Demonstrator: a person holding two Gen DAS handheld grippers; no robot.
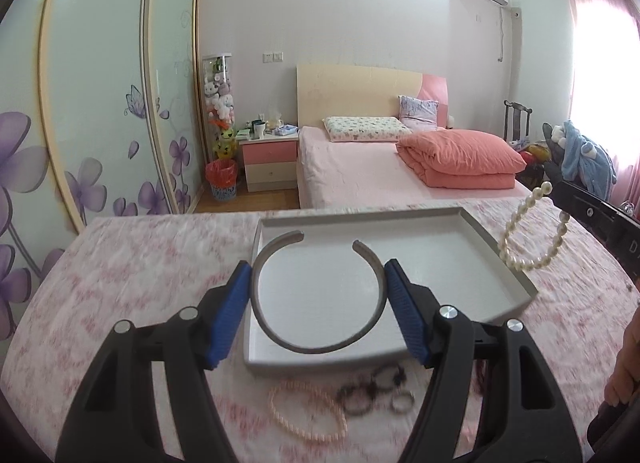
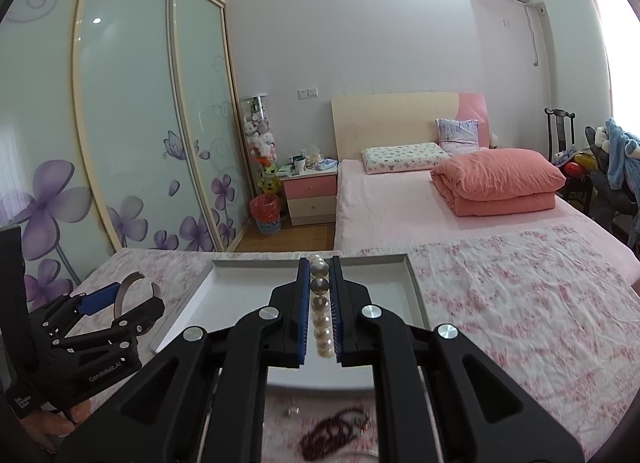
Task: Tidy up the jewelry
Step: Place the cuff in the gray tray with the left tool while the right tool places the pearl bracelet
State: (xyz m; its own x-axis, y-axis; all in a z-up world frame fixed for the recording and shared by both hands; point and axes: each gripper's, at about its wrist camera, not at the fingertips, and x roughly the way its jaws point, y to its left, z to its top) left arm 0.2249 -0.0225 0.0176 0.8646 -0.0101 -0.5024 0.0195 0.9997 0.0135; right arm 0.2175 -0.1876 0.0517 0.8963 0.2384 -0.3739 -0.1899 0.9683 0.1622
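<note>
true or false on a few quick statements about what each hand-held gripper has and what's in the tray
1. The left hand-held gripper holds a grey open bangle. True.
2. The right hand-held gripper is open and empty. False: it is shut on a white pearl strand.
3. The grey tray already holds several rings. False: nothing lies in it.
4. A pink pearl bracelet lies on the floral cloth in front of the tray. True.
</note>
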